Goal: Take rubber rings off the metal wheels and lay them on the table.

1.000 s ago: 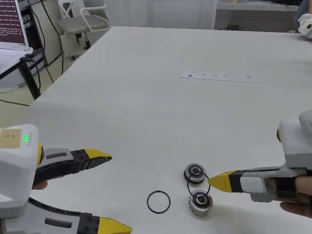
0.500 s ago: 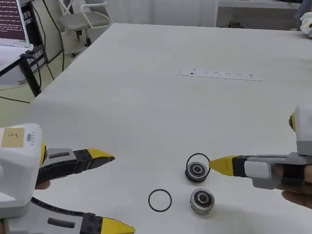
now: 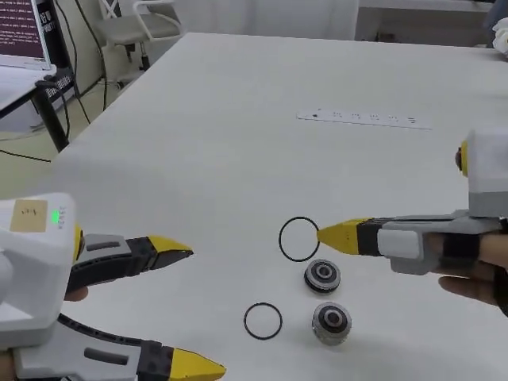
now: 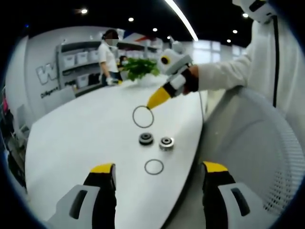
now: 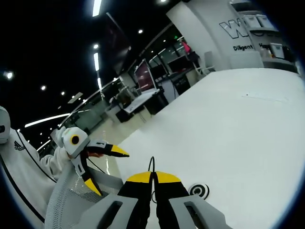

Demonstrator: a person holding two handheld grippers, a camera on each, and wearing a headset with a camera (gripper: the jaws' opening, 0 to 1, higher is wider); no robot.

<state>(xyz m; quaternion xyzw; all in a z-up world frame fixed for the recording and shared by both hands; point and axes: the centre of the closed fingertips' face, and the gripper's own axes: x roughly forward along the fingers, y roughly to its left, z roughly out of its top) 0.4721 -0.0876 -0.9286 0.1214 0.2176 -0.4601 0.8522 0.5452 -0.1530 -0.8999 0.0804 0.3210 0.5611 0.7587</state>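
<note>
My right gripper (image 3: 321, 236) is shut on a thin black rubber ring (image 3: 280, 238) and holds it in the air, above and to the left of the two metal wheels. The nearer-to-ring wheel (image 3: 322, 276) and the other wheel (image 3: 331, 321) rest on the white table (image 3: 238, 143). A second black ring (image 3: 245, 321) lies flat to their left. My left gripper (image 3: 193, 311) is open at the lower left, apart from everything. The left gripper view has the held ring (image 4: 133, 117), both wheels (image 4: 146, 139) (image 4: 166, 142) and the flat ring (image 4: 145, 167). In the right gripper view the ring (image 5: 152, 164) stands edge-on between shut jaws.
A flat white power strip (image 3: 365, 119) lies further back on the table. Beyond the table's left edge stand a chair (image 3: 131, 28) and a desk with a screen (image 3: 24, 32). A person (image 4: 107, 57) stands far off by the shelves.
My right gripper has pulled the ring up and to the left, away from the wheels, and the ring now hangs free. The left gripper has stayed open.
</note>
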